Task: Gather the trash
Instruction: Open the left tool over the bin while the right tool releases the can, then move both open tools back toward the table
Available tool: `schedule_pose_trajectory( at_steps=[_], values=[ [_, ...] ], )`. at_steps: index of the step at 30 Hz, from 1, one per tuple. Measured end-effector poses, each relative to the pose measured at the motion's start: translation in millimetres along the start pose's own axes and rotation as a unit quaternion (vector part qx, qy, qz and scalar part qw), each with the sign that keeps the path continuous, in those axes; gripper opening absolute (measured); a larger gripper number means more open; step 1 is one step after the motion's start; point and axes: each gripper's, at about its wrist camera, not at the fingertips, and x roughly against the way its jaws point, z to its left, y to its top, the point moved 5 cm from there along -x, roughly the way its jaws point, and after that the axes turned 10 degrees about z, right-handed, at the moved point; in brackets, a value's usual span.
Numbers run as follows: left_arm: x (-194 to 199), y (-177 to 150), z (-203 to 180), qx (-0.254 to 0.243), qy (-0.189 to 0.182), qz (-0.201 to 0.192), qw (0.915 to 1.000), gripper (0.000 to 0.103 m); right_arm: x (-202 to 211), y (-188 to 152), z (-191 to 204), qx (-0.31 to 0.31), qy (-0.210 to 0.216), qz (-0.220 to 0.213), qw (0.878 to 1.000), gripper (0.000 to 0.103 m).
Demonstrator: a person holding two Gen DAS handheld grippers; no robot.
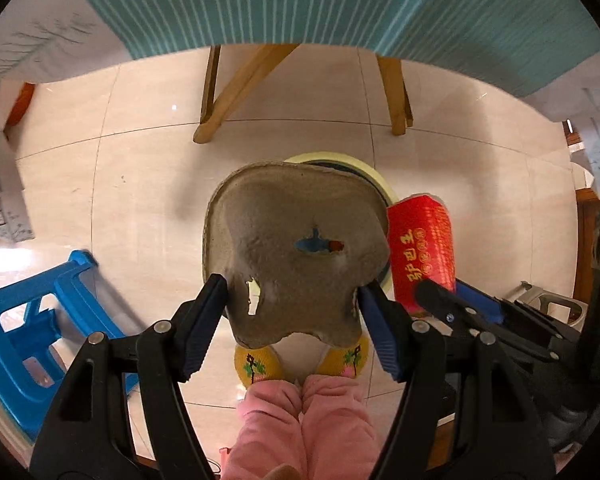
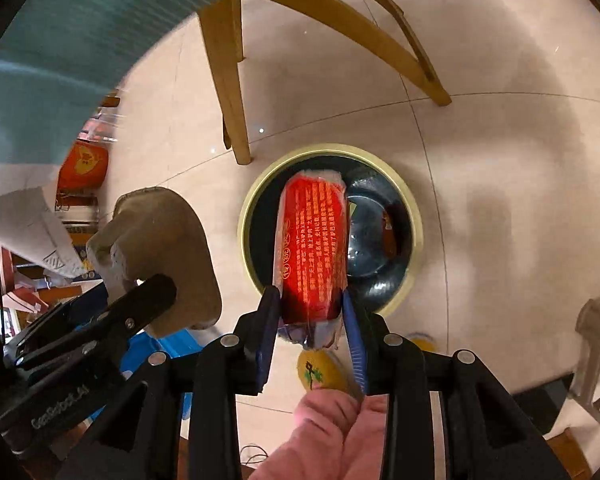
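Note:
A brown moulded-pulp tray [image 1: 292, 240] hangs between the pads of my left gripper [image 1: 294, 286], which is shut on its two sides and points straight down. Right under it is a round bin with a pale yellow rim [image 1: 340, 158] and a black liner. My right gripper [image 2: 309, 294] is shut on a red packet with gold lettering [image 2: 312, 240], wrapped in clear film, directly over the bin rim [image 2: 252, 216]. Shiny plastic rubbish [image 2: 364, 232] lies inside. Each view shows the other gripper alongside: the right gripper [image 1: 444, 290], the left gripper [image 2: 132, 288] with the pulp tray [image 2: 160, 232].
Wooden table legs [image 1: 216, 92] stand just beyond the bin under a teal striped cloth [image 1: 300, 0]. A blue plastic stool [image 1: 28, 320] is at the left. The person's pink trousers [image 1: 300, 420] and yellow slippers [image 1: 256, 364] are below. A pale stool [image 2: 596, 328] stands right; boxes and clutter [image 2: 84, 164] lie left.

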Motion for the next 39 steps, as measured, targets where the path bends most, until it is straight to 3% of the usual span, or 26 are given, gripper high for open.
schedule_pose_trajectory(
  at_steps=[4,6,17,24,31,39],
  values=[
    [-12,9,6,0.003,0.001,0.006,1.0,0.069,-7,12,-6,-0.016,0.019,0.011,1.0,0.038],
    [-14,13,10,0.008,-0.001,0.005,1.0,0.085,-8,12,-7,-0.016,0.017,0.01,1.0,0.039],
    [3,7,36,0.025,0.011,-0.01,0.9996,0.085,25,4,15,0.005,0.014,-0.015,1.0,0.039],
    [59,-12,43,0.033,0.002,-0.027,0.9991,0.085,87,-20,40,0.027,0.017,-0.036,0.999,0.039],
    [149,-33,50,0.022,0.004,-0.056,0.9982,0.085,170,-52,70,0.035,0.028,-0.066,0.997,0.039],
    [265,-48,52,-0.014,0.01,-0.108,0.994,0.085,276,-83,120,0.069,0.027,-0.13,0.989,0.039]
  ],
)
